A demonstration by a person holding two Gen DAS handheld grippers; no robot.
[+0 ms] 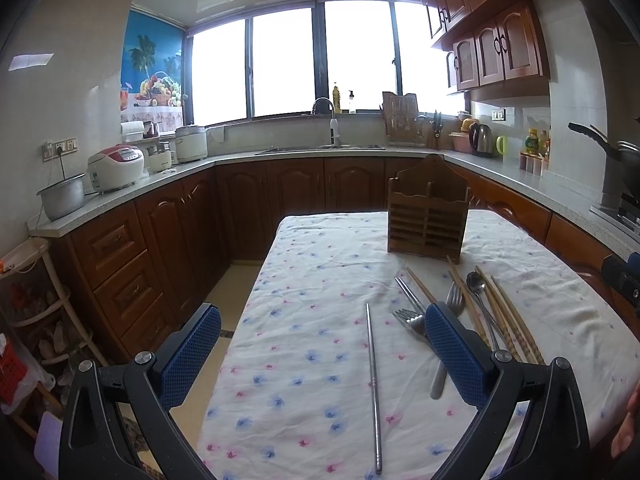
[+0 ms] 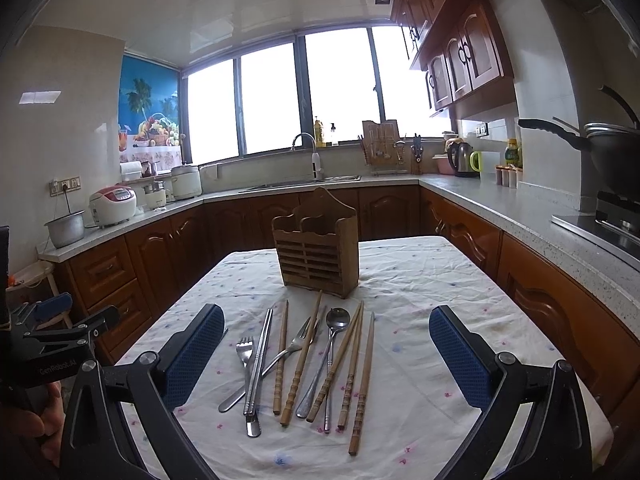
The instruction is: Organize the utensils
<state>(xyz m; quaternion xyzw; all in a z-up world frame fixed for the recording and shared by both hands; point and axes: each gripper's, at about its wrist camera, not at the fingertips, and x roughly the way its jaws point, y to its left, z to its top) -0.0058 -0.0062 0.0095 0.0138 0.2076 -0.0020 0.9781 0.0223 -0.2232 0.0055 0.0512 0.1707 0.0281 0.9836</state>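
Because the wooden chopsticks (image 2: 362, 384), steel forks (image 2: 245, 354) and steel spoon (image 2: 337, 320) lie crossed and touching in one loose heap on the flowered white tablecloth (image 2: 420, 420), I judge that my right gripper (image 2: 326, 356), jaws wide apart and empty, could pinch two pieces at once or flick a neighbour off the table. That heap sits between and just ahead of its fingers, with the slatted wooden utensil holder (image 2: 318, 256) upright beyond. My left gripper (image 1: 322, 352) is equally spread, a lone steel chopstick (image 1: 373, 380) lying lengthwise between its pads; thin and flat, it may slip.
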